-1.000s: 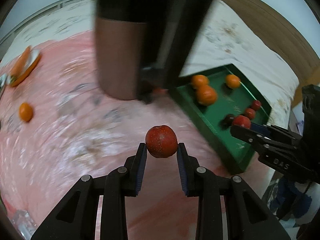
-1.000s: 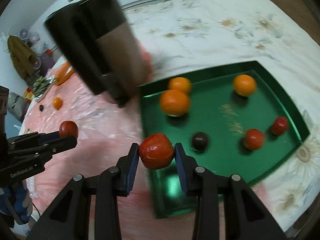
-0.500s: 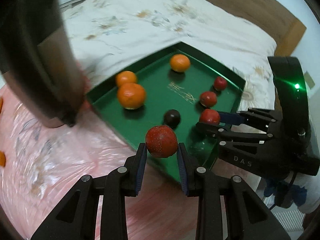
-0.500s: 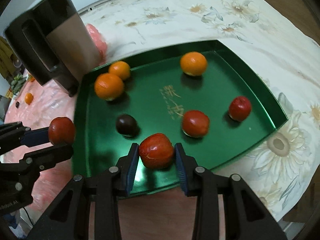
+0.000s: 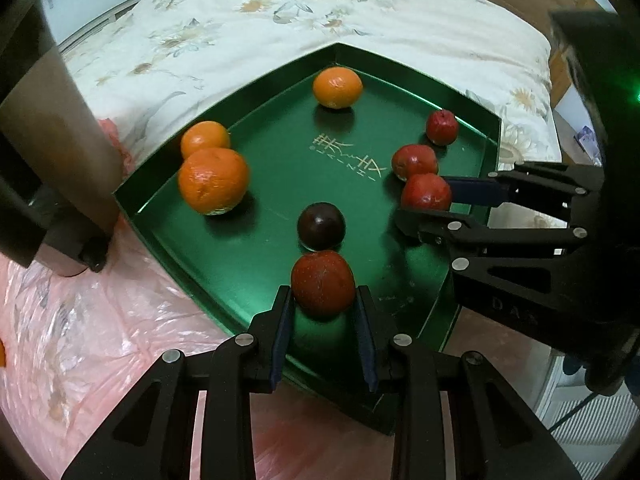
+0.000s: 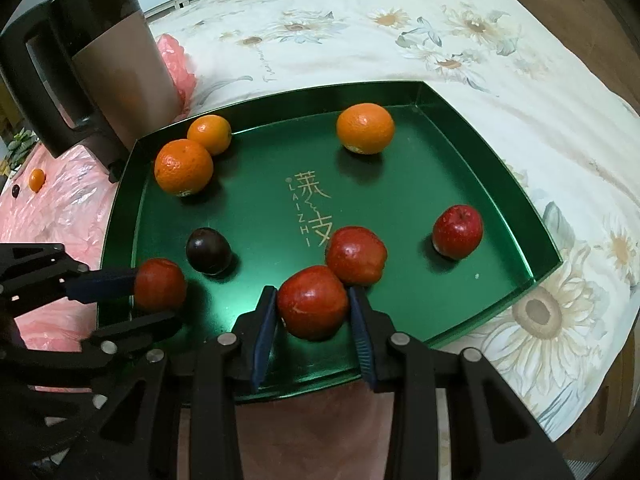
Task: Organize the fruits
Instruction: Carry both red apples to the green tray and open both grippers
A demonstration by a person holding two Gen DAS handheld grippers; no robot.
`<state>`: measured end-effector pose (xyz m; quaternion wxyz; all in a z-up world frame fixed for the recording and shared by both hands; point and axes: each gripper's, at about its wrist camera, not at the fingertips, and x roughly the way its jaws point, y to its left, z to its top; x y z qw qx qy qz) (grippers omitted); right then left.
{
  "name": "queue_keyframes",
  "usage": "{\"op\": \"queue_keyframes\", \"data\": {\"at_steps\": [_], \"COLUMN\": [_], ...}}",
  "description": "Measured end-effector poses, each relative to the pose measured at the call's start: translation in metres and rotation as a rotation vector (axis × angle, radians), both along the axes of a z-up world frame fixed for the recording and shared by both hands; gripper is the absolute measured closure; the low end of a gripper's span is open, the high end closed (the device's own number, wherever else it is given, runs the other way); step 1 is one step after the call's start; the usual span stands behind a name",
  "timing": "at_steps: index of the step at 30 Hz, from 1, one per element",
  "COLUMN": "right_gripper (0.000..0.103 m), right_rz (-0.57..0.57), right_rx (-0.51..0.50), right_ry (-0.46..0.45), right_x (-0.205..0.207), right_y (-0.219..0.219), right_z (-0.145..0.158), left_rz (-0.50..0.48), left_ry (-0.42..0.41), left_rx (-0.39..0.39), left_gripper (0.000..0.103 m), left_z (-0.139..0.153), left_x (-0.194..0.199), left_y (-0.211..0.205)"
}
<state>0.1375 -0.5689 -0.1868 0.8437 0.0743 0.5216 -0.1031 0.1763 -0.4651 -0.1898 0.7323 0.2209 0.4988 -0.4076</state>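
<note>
A green tray [image 5: 280, 276] [image 6: 440, 184] holds three oranges [image 6: 365, 128], a dark plum [image 5: 321, 225] [image 6: 208, 251] and two red fruits [image 6: 457, 231]. My left gripper [image 5: 323, 308] is shut on a red fruit [image 5: 322, 282], held over the tray's near corner just in front of the plum; it also shows in the right wrist view [image 6: 160, 285]. My right gripper [image 6: 313, 312] is shut on a red apple [image 6: 313, 307], over the tray's near side, touching another red fruit [image 6: 356, 255]. It shows at the right of the left wrist view [image 5: 426, 193].
A black and metal kettle [image 6: 100, 68] [image 5: 48, 152] stands just left of the tray on pink plastic sheeting [image 5: 100, 340]. A small orange [image 6: 37, 179] and a dark fruit [image 6: 15, 191] lie far left. A floral cloth [image 6: 400, 32] lies behind and right of the tray.
Both grippers have moved further over the tray and lower, each still holding its red fruit. The right one's apple now sits against a red fruit in the tray.
</note>
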Motion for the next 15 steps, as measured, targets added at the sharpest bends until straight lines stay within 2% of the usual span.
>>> {"op": "queue_keyframes", "data": {"at_steps": [10, 12, 13, 14, 15], "right_gripper": [0.039, 0.03, 0.025, 0.015, 0.011], "right_rz": [-0.004, -0.006, -0.011, -0.017, -0.025], "right_rx": [-0.004, -0.01, -0.015, -0.011, -0.002], "right_ry": [-0.001, 0.001, 0.003, 0.001, -0.006], "right_x": [0.001, 0.001, 0.0, 0.0, -0.002], "right_y": [0.001, 0.001, 0.001, -0.001, -0.002], "right_z": [-0.001, -0.001, -0.001, -0.001, 0.001], "left_rz": [-0.007, 0.005, 0.011, 0.013, 0.014], "left_ry": [-0.004, 0.015, 0.02, 0.019, 0.018], "left_rx": [-0.02, -0.034, -0.043, -0.051, -0.059], "left_gripper": [0.075, 0.075, 0.073, 0.071, 0.067], "left_z": [-0.001, -0.001, 0.001, 0.002, 0.004], "left_x": [0.0, 0.003, 0.004, 0.004, 0.004], "left_y": [0.003, 0.004, 0.006, 0.007, 0.009]}}
